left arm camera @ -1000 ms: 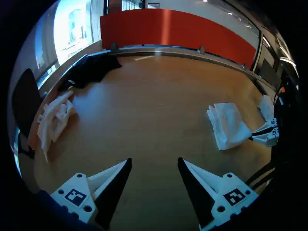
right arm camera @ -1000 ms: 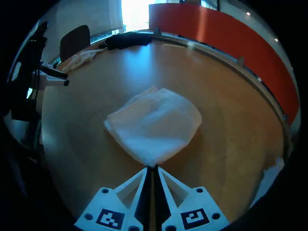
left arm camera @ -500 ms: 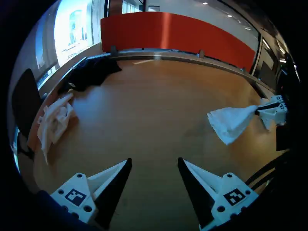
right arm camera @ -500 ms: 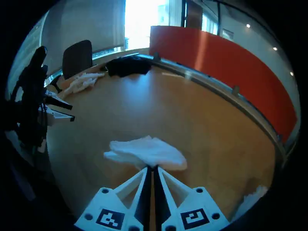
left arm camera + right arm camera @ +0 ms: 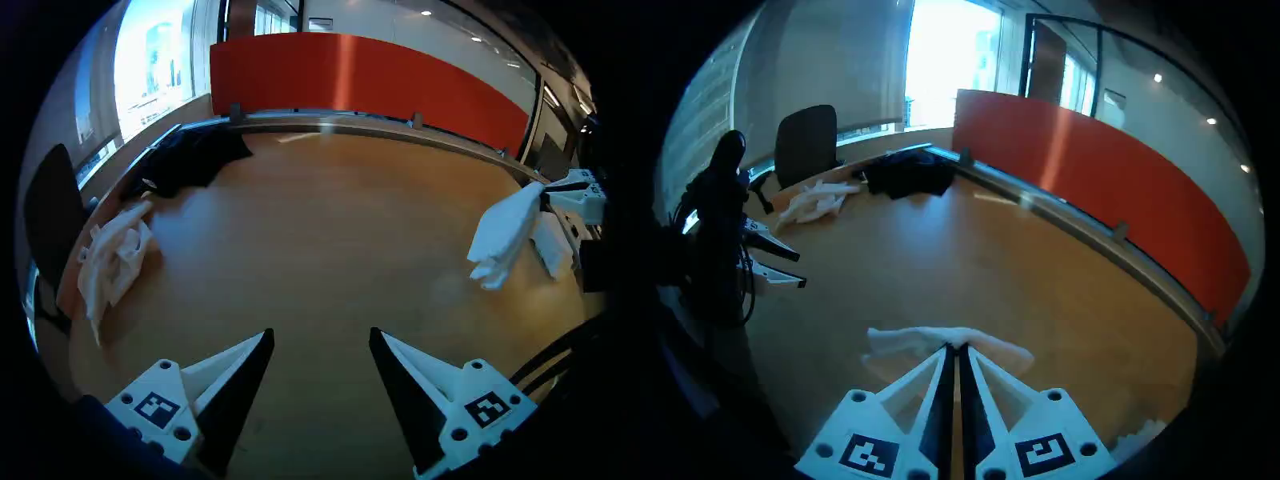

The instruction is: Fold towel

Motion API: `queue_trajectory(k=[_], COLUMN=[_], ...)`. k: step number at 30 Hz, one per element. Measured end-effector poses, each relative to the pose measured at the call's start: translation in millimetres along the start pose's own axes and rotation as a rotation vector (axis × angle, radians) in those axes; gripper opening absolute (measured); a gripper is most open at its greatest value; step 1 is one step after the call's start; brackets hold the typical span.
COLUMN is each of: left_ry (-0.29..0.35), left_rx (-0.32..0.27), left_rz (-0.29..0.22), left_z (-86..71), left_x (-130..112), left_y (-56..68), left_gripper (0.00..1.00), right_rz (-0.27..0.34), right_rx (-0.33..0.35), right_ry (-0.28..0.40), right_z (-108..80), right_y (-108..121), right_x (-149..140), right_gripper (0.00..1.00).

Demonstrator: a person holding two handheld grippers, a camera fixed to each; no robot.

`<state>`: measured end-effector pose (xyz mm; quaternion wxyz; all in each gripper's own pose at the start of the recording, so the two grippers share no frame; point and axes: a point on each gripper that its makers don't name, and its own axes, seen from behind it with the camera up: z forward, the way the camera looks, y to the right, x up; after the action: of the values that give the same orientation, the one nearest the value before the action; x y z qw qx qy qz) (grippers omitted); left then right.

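In the right gripper view my right gripper [image 5: 958, 352] is shut on a white folded towel [image 5: 948, 339], which droops to both sides of the fingertips above the wooden table [image 5: 976, 256]. The left gripper view shows that same gripper [image 5: 572, 192] at the far right, with the towel [image 5: 504, 232] hanging off the tabletop. My left gripper [image 5: 320, 344] stands open over bare table [image 5: 320, 232], holding nothing. It appears far left in the right gripper view as the left gripper [image 5: 772, 256], held by a person.
A second white towel [image 5: 554, 244] lies at the table's right edge. A crumpled white cloth [image 5: 112, 256] and a black garment [image 5: 188, 156] lie at the far left. An orange partition [image 5: 360, 76] lines the back edge. A dark chair [image 5: 804, 144] stands beyond.
My right gripper has lifted the towel off the table and raised it, so it now hangs freely. The left gripper has stayed open in place.
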<state>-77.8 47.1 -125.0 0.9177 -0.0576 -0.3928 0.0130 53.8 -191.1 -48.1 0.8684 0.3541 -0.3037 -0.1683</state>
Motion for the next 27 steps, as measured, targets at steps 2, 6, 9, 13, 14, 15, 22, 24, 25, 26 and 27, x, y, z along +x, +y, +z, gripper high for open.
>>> queue_trajectory(k=[2,6,9,13,14,15,22,24,25,26,27], left_ry=[0.003,0.005,0.004,0.006,0.007,0.007,0.009,0.009,0.008,0.008,0.008], left_rx=[-0.004,-0.008,-0.011,-0.012,-0.012,-0.012,-0.013,-0.014,-0.014,-0.015,-0.015], left_rz=[0.002,0.002,0.005,0.015,0.017,0.018,0.019,0.019,0.019,0.020,0.021], left_z=[-0.4,-0.4,-0.1,-0.3,-0.4,-0.5,-0.5,-0.2,0.0,0.2,0.4], left_x=[1,2,2,4,5,5,8,9,9,9,9], left_y=[1.7,3.5,4.2,5.4,5.7,5.8,6.4,6.8,7.0,7.2,7.4], left_gripper=[0.88,0.88,0.88,0.88,0.88,0.88,0.88,0.88,0.88,0.88,0.88], right_rz=[0.001,0.010,0.018,0.024,0.025,0.027,0.038,0.041,0.043,0.045,0.047], right_rx=[-0.005,-0.015,-0.020,-0.031,-0.034,-0.038,-0.076,-0.088,-0.095,-0.100,-0.105], right_ry=[0.002,0.010,0.018,0.028,0.030,0.032,0.042,0.042,0.041,0.041,0.040], right_z=[-2.7,-8.3,-12.8,-18.9,-20.3,-21.9,-36.4,-40.8,-43.3,-45.4,-47.3], right_y=[3,10,16,26,29,33,64,73,78,83,88], right_x=[1,5,8,13,14,15,20,20,20,20,19], right_gripper=[0.05,0.05,0.05,0.05,0.05,0.05,0.05,0.05,0.05,0.05,0.05])
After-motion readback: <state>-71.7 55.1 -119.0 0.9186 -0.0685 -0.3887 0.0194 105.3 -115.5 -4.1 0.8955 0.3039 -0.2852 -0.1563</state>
